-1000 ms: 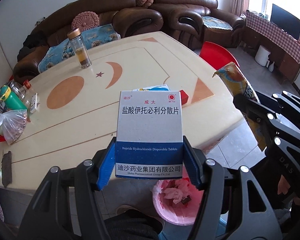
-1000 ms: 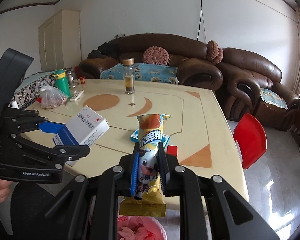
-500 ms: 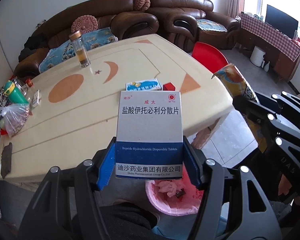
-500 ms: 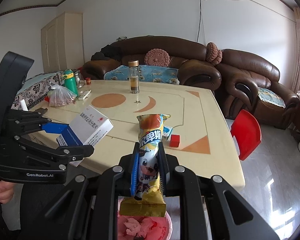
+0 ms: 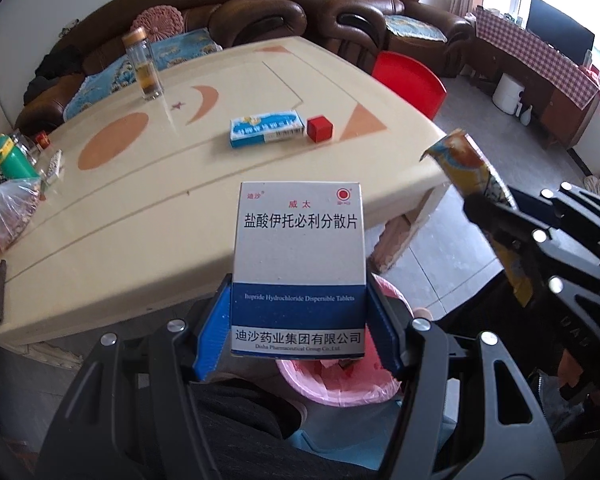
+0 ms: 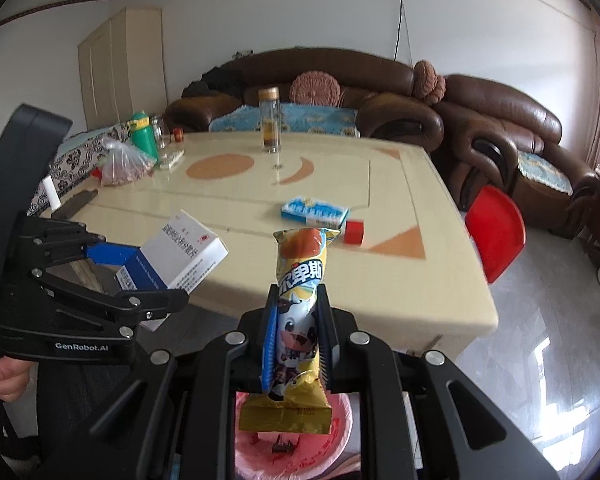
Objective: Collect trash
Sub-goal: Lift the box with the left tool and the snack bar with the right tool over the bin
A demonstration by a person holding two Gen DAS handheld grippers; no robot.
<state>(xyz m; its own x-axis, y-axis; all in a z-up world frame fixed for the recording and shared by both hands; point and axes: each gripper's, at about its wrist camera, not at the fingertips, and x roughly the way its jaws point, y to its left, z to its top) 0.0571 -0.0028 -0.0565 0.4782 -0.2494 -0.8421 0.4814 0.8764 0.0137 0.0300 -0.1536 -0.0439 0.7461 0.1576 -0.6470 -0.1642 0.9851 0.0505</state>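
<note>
My left gripper (image 5: 299, 322) is shut on a white and blue medicine box (image 5: 299, 256), held upright in front of the table edge; the box also shows in the right wrist view (image 6: 176, 258). My right gripper (image 6: 298, 320) is shut on a yellow snack wrapper (image 6: 299, 276), seen from the side in the left wrist view (image 5: 476, 184). A pink-lined trash bin (image 5: 340, 384) stands on the floor below both grippers (image 6: 300, 440). A blue and white box (image 5: 266, 127) and a red cube (image 5: 320, 129) lie on the table.
The cream table (image 5: 140, 184) carries a glass jar (image 5: 144, 66), a green bottle (image 5: 10, 158) and a plastic bag of food (image 5: 10, 208) at the left. A red chair (image 5: 412, 84) stands at the table's right. Brown sofas (image 6: 500, 132) line the back.
Both grippers have drawn back from the table with their loads. The blue box and red cube have come into view, and the pink bin sits more directly beneath the grippers.
</note>
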